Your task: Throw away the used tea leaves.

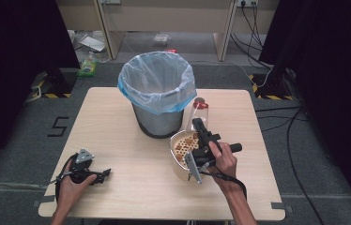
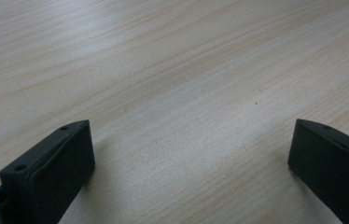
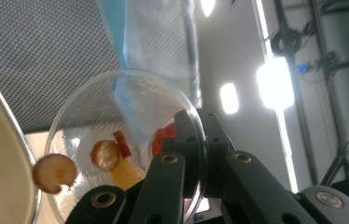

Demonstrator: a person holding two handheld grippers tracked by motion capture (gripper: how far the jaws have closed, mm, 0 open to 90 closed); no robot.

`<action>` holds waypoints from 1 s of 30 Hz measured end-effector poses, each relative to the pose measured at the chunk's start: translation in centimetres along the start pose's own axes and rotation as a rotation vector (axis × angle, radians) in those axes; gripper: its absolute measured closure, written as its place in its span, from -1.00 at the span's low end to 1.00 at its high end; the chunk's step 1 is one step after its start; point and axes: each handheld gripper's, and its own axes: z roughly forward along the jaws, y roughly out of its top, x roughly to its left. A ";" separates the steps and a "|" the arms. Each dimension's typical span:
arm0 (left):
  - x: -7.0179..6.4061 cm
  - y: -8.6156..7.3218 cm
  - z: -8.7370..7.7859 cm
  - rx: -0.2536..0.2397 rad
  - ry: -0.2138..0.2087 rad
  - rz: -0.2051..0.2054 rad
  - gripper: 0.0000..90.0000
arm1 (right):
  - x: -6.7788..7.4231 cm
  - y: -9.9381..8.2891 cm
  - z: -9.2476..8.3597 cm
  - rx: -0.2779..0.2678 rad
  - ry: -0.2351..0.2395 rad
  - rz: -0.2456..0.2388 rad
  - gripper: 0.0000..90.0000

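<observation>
My right gripper (image 1: 197, 124) is shut on the rim of a clear plastic cup (image 1: 200, 110), tipped on its side over a beige bowl (image 1: 173, 151) of round food slices. In the right gripper view the jaws of the gripper (image 3: 196, 128) pinch the cup wall (image 3: 116, 112). Orange and red pieces lie inside, and one round slice (image 3: 55, 172) hangs at the cup's mouth next to the bowl rim (image 3: 0, 154). My left gripper (image 1: 104, 174) rests open on the table's front left. Bare wood shows between its jaws in the left gripper view (image 2: 191, 144).
A mesh waste bin (image 1: 157, 96) lined with a blue-edged clear bag stands at the table's middle rear, just behind the bowl and cup. The wooden table (image 1: 117, 140) has bare room at left and front. Cables and clutter lie on the floor beyond.
</observation>
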 end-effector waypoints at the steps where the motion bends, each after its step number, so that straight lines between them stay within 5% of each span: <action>1: 0.0 0.0 0.0 0.000 0.000 0.000 -1.00 | 0.1 -0.1 0.2 0.010 0.005 0.005 0.97; 7: 0.0 0.0 0.0 -0.001 0.001 0.000 -1.00 | 0.1 -0.5 0.3 0.029 -0.009 0.010 0.98; 9: 0.0 0.0 0.0 0.000 0.000 0.000 -1.00 | -0.4 -0.1 -0.4 -0.008 -0.039 -0.011 0.98; 12: 0.0 0.0 0.0 -0.001 0.001 0.000 -1.00 | 0.3 -0.5 0.2 0.023 -0.002 -0.019 0.97; 14: 0.0 0.0 0.0 0.000 0.000 0.000 -1.00 | 0.2 -0.2 0.0 0.002 -0.019 -0.028 0.97; 17: 0.0 0.0 0.0 -0.001 0.001 0.000 -1.00 | -0.1 -0.4 0.3 0.021 0.001 0.007 0.97; 22: 0.0 0.0 0.0 0.000 0.000 0.000 -1.00 | -0.6 -1.0 0.6 0.057 0.056 0.116 0.97; 23: 0.0 0.0 0.0 0.000 0.000 0.000 -1.00 | -1.4 -1.6 0.9 0.087 0.098 0.260 0.97; 30: 0.0 0.0 0.0 0.000 0.000 0.000 -1.00 | -3.6 -3.7 1.6 0.123 0.198 0.624 0.97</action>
